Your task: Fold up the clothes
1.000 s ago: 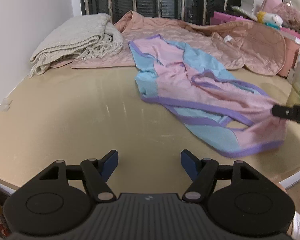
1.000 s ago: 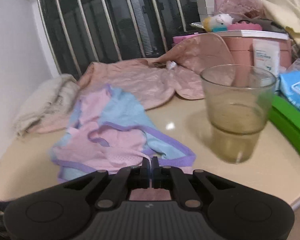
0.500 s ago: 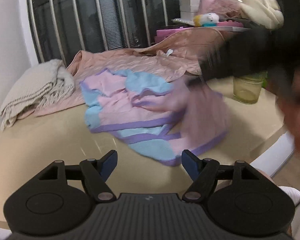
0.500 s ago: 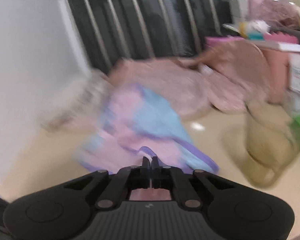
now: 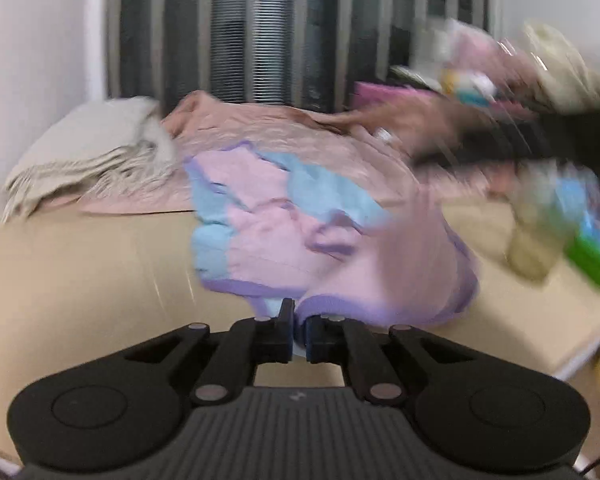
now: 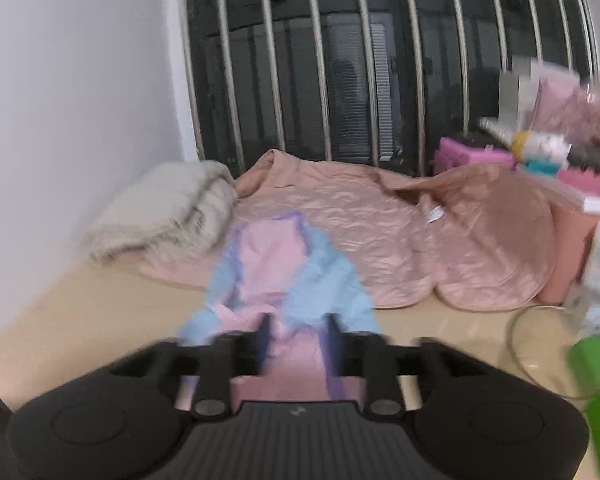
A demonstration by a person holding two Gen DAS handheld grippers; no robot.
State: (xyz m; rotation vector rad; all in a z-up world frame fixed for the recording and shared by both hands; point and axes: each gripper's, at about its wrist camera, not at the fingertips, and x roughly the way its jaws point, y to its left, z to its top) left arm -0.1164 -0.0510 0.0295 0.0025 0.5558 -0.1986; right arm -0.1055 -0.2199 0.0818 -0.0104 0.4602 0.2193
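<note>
Smooth beige table [image 5: 80, 280] carries a soft pink-and-blue garment [image 5: 268, 232] with purple trim, crumpled mid-table; the left gripper [image 5: 299, 334] pinches its near hem. The right gripper's [image 6: 296, 344] jaws are opening, cloth loose between them.

Crumpled pink-and-blue garment [image 5: 284, 232] on tan tabletop [image 5: 80, 280]
</note>
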